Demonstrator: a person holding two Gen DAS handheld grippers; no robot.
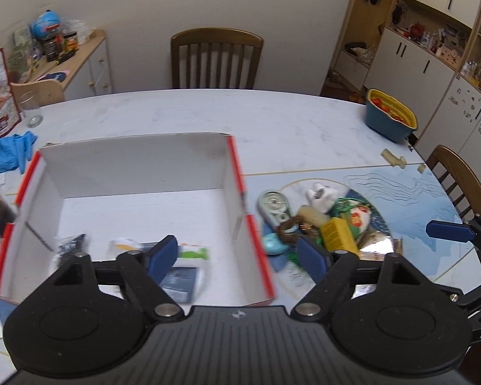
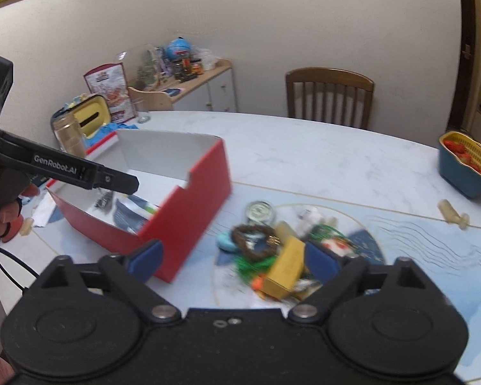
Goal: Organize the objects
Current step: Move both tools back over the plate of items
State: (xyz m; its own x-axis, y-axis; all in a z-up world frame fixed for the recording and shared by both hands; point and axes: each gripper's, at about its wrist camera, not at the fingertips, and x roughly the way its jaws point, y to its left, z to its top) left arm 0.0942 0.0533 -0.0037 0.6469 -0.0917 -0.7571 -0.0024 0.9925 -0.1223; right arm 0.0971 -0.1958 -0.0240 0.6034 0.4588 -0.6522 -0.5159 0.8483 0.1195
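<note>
Box [image 1: 138,173]: red outside, white inside, open top, left half of tabletop [image 1: 288,122]; a few small packets lie at its near end. Long axis runs near-to-far. Just right of it, a mixed pile: round tin [image 1: 272,205], brown beaded ring [image 2: 255,240], yellow carton [image 2: 285,269] lying flat, long axis near-to-far and tilted, green beads [image 2: 250,264]. Far right: yellow-and-blue basket [image 1: 389,117]. Left gripper [image 1: 239,256] above box's near right corner, jaws released, empty. Right gripper [image 2: 234,260] above pile, jaws released, empty.
</note>
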